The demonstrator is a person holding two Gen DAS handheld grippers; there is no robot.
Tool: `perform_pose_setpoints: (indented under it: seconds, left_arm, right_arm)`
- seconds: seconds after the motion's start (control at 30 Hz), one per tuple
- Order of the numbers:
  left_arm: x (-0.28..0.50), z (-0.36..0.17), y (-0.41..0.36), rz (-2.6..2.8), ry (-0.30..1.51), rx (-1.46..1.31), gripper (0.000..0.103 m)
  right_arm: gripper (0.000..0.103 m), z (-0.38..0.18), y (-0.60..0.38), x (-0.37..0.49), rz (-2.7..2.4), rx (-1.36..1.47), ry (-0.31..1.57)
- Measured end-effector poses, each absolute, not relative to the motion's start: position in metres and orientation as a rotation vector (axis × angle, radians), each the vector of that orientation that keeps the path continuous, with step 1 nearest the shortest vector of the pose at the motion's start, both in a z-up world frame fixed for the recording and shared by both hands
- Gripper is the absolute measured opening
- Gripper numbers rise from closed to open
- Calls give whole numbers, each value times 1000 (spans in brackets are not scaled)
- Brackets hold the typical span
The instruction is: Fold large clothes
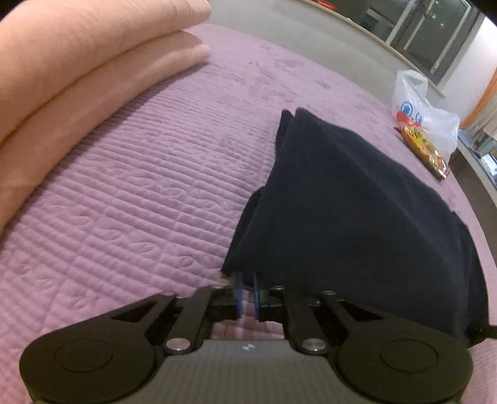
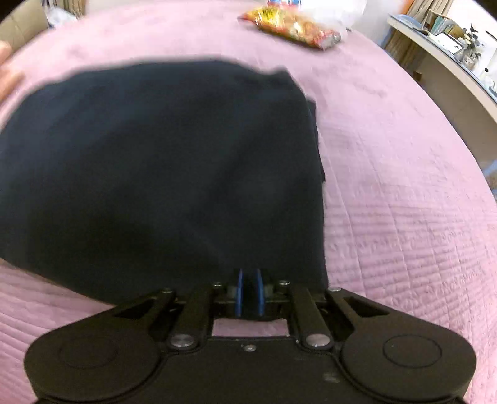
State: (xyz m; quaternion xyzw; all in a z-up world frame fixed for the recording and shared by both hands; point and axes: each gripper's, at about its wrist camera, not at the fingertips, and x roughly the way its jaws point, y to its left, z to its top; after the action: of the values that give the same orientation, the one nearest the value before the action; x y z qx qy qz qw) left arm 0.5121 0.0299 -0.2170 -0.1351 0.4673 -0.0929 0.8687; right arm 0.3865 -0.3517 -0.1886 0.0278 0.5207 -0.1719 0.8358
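A dark navy garment (image 1: pixel 357 199) lies folded in layers on the purple quilted bedspread (image 1: pixel 139 192). My left gripper (image 1: pixel 248 276) is shut on the garment's near left corner, its blue pads pinching the cloth edge. In the right wrist view the same garment (image 2: pixel 161 167) fills the left and middle. My right gripper (image 2: pixel 249 275) is shut on its near right edge, with dark cloth between the blue pads. The bedspread (image 2: pixel 403 192) shows to the right of the garment there.
A folded peach blanket (image 1: pixel 77 71) lies at the bed's far left. A white plastic bag (image 1: pixel 425 112) and a snack packet (image 2: pixel 292 28) lie at the bed's far side. A shelf with small items (image 2: pixel 450 40) stands beyond the bed's right edge.
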Motion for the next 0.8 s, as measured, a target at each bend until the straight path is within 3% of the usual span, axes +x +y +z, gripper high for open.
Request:
perform_pose_setpoints:
  seconds: [0.13, 0.27, 0.4, 0.53, 0.8]
  left_arm:
    - [496, -204, 46, -204, 955, -430, 22]
    - [492, -212, 45, -202, 983, -524, 28]
    - [494, -232, 49, -237, 997, -682, 51]
    - [507, -268, 57, -245, 991, -892, 53]
    - [532, -292, 44, -243, 845, -1074, 54]
  right_arm:
    - [11, -147, -312, 398, -240, 61, 941]
    - [11, -145, -269, 428, -138, 79, 904]
    - [11, -162, -248, 458, -115, 124, 919]
    - [10, -208, -254, 479, -165, 246, 1079]
    - [9, -213, -262, 480, -174, 295, 1070]
